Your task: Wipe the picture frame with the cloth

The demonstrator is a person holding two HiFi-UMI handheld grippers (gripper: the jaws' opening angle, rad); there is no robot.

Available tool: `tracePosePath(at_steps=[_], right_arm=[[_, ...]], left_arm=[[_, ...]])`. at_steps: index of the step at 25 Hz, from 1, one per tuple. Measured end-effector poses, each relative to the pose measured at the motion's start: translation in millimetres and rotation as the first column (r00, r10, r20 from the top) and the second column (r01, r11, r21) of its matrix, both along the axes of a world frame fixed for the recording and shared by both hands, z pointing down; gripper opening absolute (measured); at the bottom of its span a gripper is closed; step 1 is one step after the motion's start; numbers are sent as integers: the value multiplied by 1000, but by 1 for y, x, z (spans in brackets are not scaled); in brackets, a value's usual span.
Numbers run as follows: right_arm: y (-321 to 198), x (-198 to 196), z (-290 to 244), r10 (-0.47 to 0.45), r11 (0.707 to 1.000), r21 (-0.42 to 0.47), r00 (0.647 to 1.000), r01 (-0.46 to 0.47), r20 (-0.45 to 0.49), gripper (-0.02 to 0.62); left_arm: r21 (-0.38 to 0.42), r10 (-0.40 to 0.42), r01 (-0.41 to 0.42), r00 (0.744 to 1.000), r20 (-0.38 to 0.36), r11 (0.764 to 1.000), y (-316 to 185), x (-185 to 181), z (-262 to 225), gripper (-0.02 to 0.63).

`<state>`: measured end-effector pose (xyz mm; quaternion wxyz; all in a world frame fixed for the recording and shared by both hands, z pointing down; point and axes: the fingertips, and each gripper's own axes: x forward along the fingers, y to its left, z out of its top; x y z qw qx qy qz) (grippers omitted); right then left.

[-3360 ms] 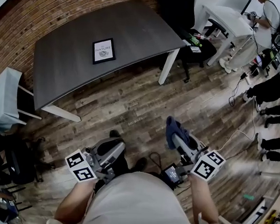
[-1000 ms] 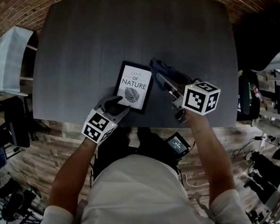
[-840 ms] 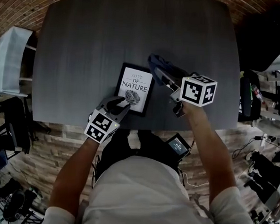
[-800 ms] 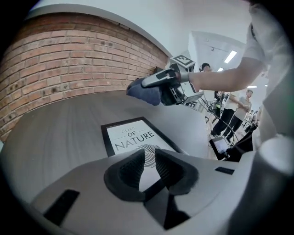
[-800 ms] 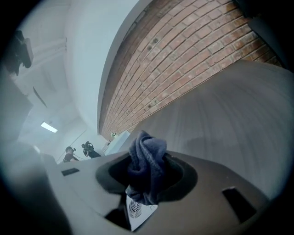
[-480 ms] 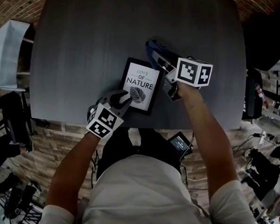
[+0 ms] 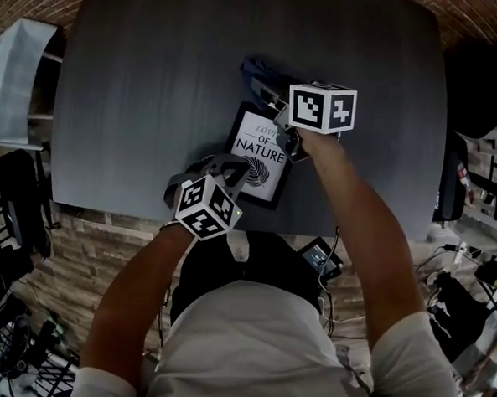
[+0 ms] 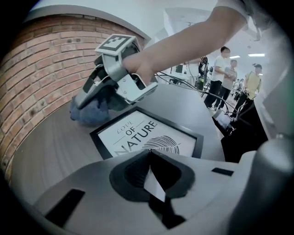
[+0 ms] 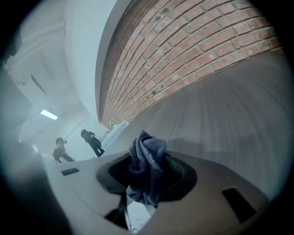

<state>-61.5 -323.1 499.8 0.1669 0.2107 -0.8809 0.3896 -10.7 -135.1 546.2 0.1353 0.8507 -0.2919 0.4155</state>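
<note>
A black picture frame (image 7: pixel 264 152) with a white "NATURE" print lies flat on the dark grey table (image 7: pixel 137 103). My left gripper (image 7: pixel 231 169) sits at the frame's near left corner. Its jaws have just been closing and now meet at the frame's near edge (image 8: pixel 149 152), with nothing seen between them. My right gripper (image 7: pixel 257 78) is shut on a bunched blue cloth (image 7: pixel 255 68). The cloth (image 8: pixel 88 112) hangs at the far corner of the frame (image 8: pixel 147 137). In the right gripper view the cloth (image 9: pixel 146 149) fills the jaws.
A brick wall runs behind the table. A pale chair (image 7: pixel 26 62) stands at its left end. The table's near edge (image 7: pixel 105 203) is close to my body. Several people (image 8: pixel 225 73) stand far off in the room.
My right gripper has carried the cloth leftward to the frame's far corner. My left gripper has dropped onto the frame's near corner and its jaws have closed.
</note>
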Motion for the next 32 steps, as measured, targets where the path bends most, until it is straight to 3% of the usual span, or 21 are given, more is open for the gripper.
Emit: tracePosePath(at_steps=[7, 15, 17, 25, 32], right_arm=[[-7, -36, -2, -102, 979, 171, 991, 115, -81, 132], [12, -53, 23, -183, 913, 318, 952, 257, -244, 126], [17, -51, 25, -205, 904, 320, 944, 284, -260, 126], [22, -41, 26, -222, 930, 238, 943, 281, -246, 123], [21, -26, 28, -207, 946, 197, 947, 258, -248, 122]], left_arm=[[-52, -48, 45, 997, -54, 998, -2, 1, 1, 15], [-29, -87, 86, 996, -30, 996, -3, 0, 3, 15], [-27, -104, 103, 994, -27, 994, -3, 0, 4, 15], [-22, -128, 129, 990, 54, 991, -2, -1, 4, 15], [-13, -175, 176, 982, 68, 984, -3, -1, 7, 14]])
